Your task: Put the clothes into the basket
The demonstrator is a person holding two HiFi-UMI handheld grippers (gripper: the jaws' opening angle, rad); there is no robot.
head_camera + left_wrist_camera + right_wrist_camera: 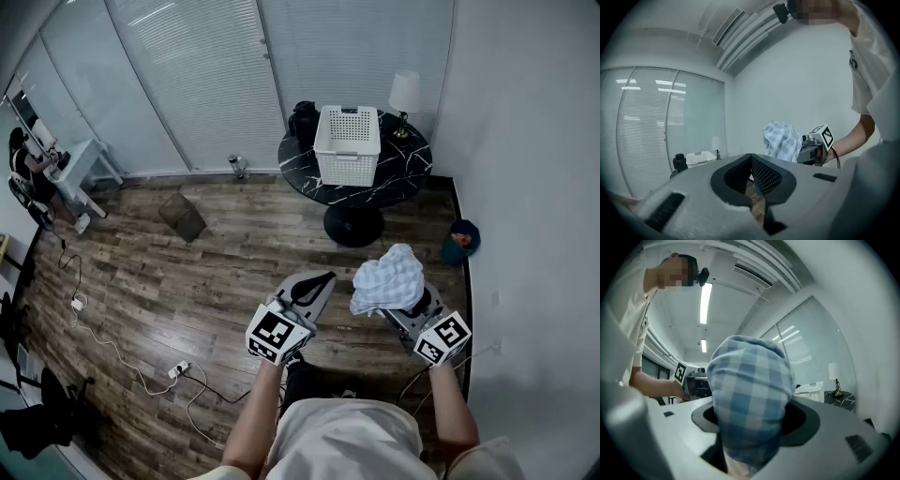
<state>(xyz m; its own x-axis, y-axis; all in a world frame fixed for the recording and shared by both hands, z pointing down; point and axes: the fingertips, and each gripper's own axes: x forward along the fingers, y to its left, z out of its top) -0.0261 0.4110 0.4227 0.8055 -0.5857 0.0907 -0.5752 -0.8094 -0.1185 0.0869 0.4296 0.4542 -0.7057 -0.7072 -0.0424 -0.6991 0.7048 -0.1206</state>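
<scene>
Holding: the right gripper [751, 434] has its jaws partly apart and clamped on a bunched blue-and-white checked cloth [750, 390], which bulges up and out past the jaw tips.
Left gripper: the left gripper [319, 281] carries nothing. Its jaw tips meet, and a slit of floor shows behind them.
Arms: both forearms [450, 403] reach forward from the person's torso at the near edge, side by side and apart. Both tools point level toward the far table, with their marker cubes [277, 335] facing up.
Cloth place: it is in the air over the floor, on the near side of the table and well apart from the basket.
Basket: the white perforated basket [349, 150] stands upright with its top open on a round black marbled table [408, 169] at far right. A lamp [405, 94] stands just right of it and a dark object [302, 120] sits at its left.
Right edge: a white wall [534, 234] runs near the right gripper. A blue object [461, 239] lies at its foot, between that gripper and the table.
Far edge: window blinds [216, 75] close the room behind the table.
Open room: bare wood floor [234, 262] lies between the tools and the table's pedestal [353, 225].
Left side: a small tilted box [183, 217] sits on the floor farther left, and a cable with a power strip [178, 371] trails at near left.
</scene>
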